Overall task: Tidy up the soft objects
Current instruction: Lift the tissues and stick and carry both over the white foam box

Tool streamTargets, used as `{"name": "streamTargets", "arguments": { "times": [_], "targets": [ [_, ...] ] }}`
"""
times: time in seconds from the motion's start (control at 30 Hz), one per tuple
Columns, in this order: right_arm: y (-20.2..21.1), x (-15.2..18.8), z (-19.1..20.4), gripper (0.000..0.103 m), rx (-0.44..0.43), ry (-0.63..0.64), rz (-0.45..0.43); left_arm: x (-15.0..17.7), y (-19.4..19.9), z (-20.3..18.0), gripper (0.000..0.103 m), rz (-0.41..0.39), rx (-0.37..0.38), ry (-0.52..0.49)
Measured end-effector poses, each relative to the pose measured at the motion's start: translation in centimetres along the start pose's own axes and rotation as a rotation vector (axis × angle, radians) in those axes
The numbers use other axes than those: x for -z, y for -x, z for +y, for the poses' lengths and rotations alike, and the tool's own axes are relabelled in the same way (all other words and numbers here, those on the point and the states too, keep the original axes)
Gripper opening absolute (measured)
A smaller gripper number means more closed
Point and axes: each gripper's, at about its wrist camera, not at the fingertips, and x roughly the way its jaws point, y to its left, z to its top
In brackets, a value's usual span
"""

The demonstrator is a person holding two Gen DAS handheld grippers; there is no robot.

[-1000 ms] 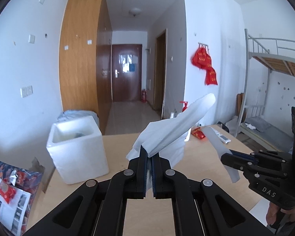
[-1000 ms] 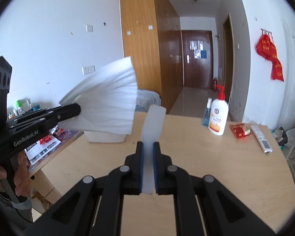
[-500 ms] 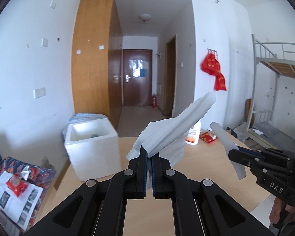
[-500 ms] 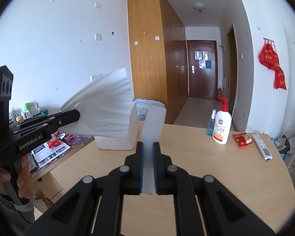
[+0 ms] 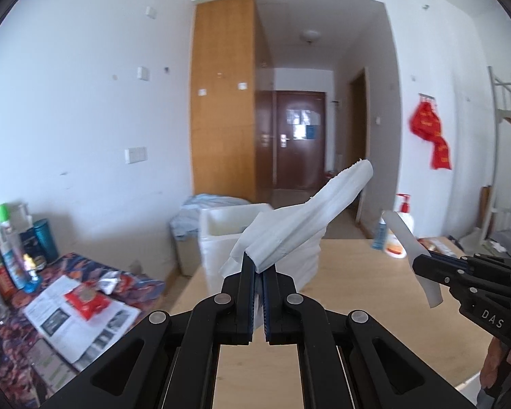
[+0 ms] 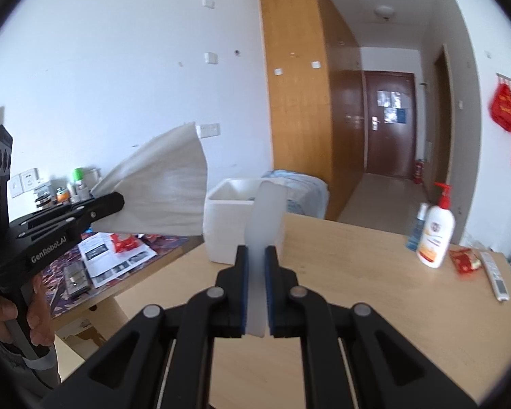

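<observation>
A thin, creased white tissue (image 5: 299, 231) fans out of the left gripper (image 5: 258, 277), whose jaws are clamped tight on its folded corner, while the right gripper (image 6: 256, 272) pinches a smooth, stiff-looking translucent foam strip (image 6: 264, 218). Both are held in the air above the wooden table (image 6: 374, 306). Neither looks put away yet, and the blocky white foam box (image 6: 225, 225) ahead seems the likely place for them.

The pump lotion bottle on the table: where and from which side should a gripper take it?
Grip the lotion bottle across its white body below the red pump, coming level from the table's near, bare side. It stands upright, its body is flat-fronted, and a small blue bottle crowds its left.
</observation>
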Motion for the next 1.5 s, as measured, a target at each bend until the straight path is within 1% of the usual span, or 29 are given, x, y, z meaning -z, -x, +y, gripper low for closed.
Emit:
{"name": "streamTargets", "arguments": {
  "times": [0.13,0.2,0.4,0.53,0.7,1.03,1.33,1.5],
  "targets": [
    [-1.5,-0.6,1.3,0.011,-0.049,0.024,0.005,0.4,0.3,1.4,0.004,0.005,-0.079,0.016],
    [-2.1,-1.0,1.8,0.011,-0.068,0.032,0.003,0.7,0.4,2.0,0.004,0.010,-0.104,0.026],
    [-3.3,-2.0,3.1,0.011,-0.097,0.054,-0.007,1.4,0.3,3.5,0.004,0.029,-0.146,0.045],
    [-3.5,-2.5,3.3,0.011,-0.098,0.065,-0.014,1.6,-0.3,3.9,0.004,0.043,-0.148,0.055],
    [-4.0,-2.3,3.2,0.011,-0.099,0.068,0.003,1.5,-0.8,4.3,0.004,0.042,-0.146,0.065],
    [-5.8,-3.2,3.2,0.011,-0.074,0.060,0.031,0.2,-2.3,4.3,0.004,0.026,-0.126,0.049],
    [-7.8,-4.6,3.3,0.011,-0.062,0.068,0.051,-1.1,-5.4,5.1,0.004,0.037,-0.119,0.047],
    [-9.2,-5.5,3.3,0.011,-0.053,0.081,0.066,-1.9,-7.1,5.2,0.004,0.029,-0.119,0.049]
  ]
}}
